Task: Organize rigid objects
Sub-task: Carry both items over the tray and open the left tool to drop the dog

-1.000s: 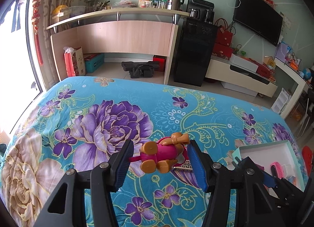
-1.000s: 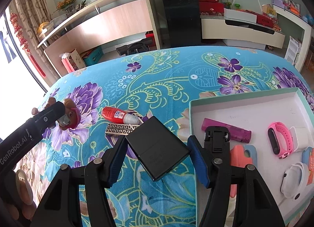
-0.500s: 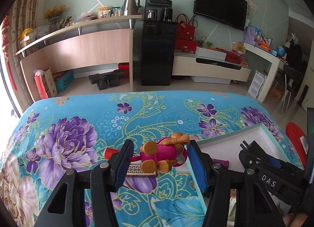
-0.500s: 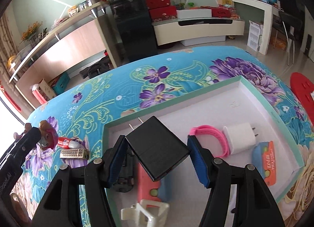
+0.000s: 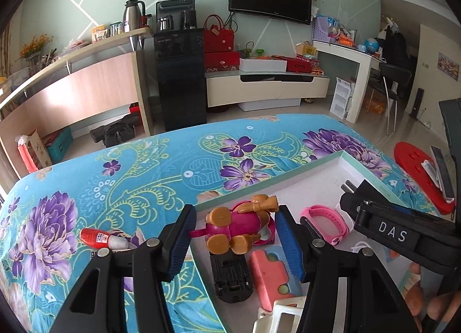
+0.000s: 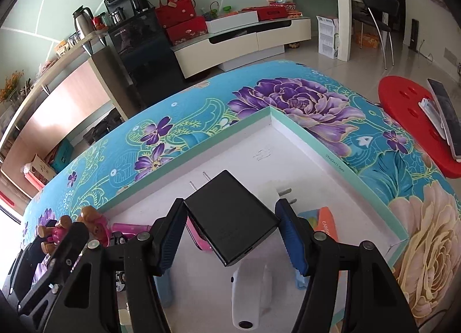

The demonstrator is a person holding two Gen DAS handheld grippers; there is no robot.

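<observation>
Now both loads hang over the tray [image 6: 314, 142]: left tool [image 5: 233, 242] grasping the doll [image 5: 239, 227], right tool [image 6: 230, 229] grasping the charger [image 6: 230, 217]. Lower each onto bare floor before releasing.

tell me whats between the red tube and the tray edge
Bare flowered cloth, in the left wrist view: nothing lies between the red tube and the tray edge; the left gripper's finger overlaps it.

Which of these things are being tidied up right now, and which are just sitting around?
Part of the tidying:
- toy figure, held in the left gripper
- black charger, held in the right gripper
- white tray they hang above
- red tube, not yet in the tray

Just sitting around:
- television
- red stool
- black cabinet
</observation>
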